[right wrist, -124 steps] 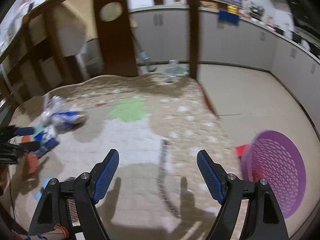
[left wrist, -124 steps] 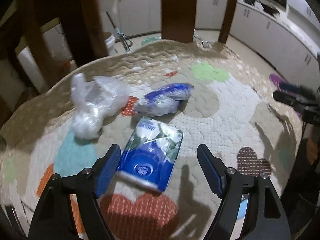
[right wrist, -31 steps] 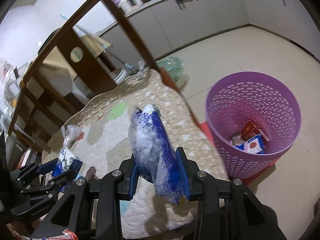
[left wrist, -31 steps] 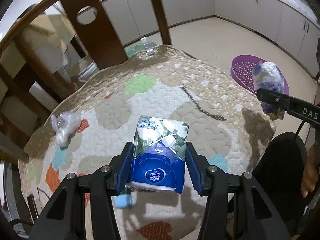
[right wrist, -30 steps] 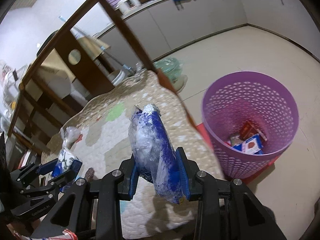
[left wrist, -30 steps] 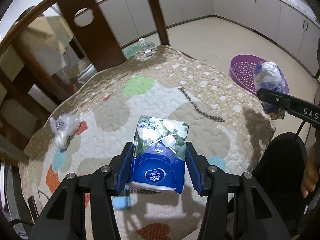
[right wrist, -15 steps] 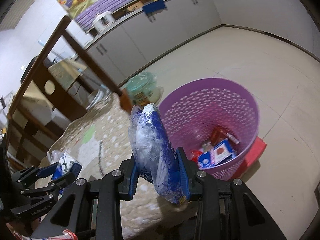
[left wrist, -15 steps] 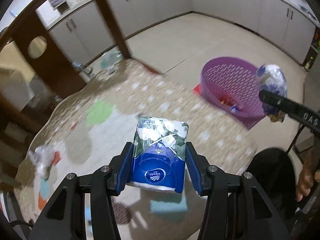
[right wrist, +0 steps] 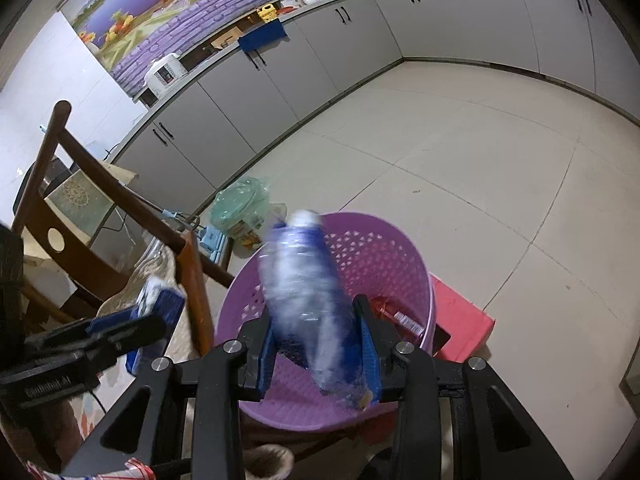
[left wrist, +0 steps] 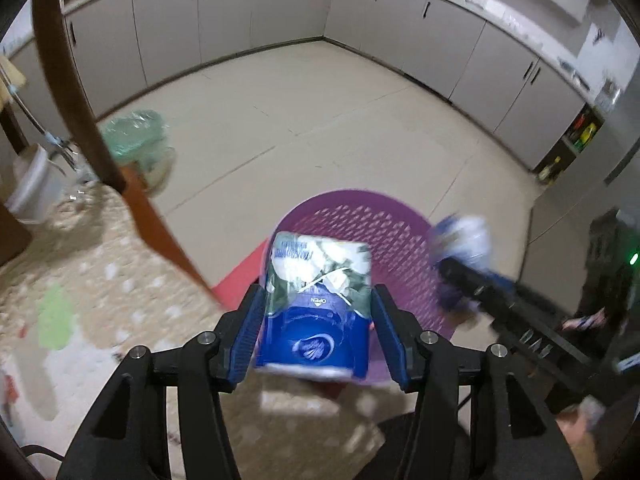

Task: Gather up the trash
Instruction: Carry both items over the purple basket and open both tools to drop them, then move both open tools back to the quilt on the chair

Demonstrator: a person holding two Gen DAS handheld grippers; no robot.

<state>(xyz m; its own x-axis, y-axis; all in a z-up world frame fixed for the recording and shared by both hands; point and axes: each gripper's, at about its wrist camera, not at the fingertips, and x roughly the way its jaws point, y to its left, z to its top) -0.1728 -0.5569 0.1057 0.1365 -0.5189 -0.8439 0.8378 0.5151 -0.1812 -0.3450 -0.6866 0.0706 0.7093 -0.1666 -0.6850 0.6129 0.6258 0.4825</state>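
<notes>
A blue and white tissue pack (left wrist: 316, 304) sits between the jaws of my left gripper (left wrist: 318, 300), right above the purple trash basket (left wrist: 384, 240). The jaws are opening, and the pack's lower end is blurred, with thin gaps at the pads. My right gripper (right wrist: 314, 312) hangs over the same basket (right wrist: 400, 264). A blue and white crumpled plastic bag (right wrist: 308, 292) stands blurred between its opening jaws, off the left pad. Each gripper shows in the other's view: the right gripper (left wrist: 472, 280) with the bag (left wrist: 464, 240), the left gripper (right wrist: 132, 324) with the pack (right wrist: 160, 300).
Red and white wrappers (right wrist: 396, 316) lie in the basket, which stands on a red mat (right wrist: 460, 312). The quilt-covered table (left wrist: 80, 300) is at the left, with a wooden chair frame (left wrist: 132, 200) at its edge. A green plastic bag (left wrist: 136, 140) lies on the tiled floor.
Both grippers swung away from the table and now hang over the basket. The pack and the bag, firmly gripped before, now look blurred and loose between wider jaws.
</notes>
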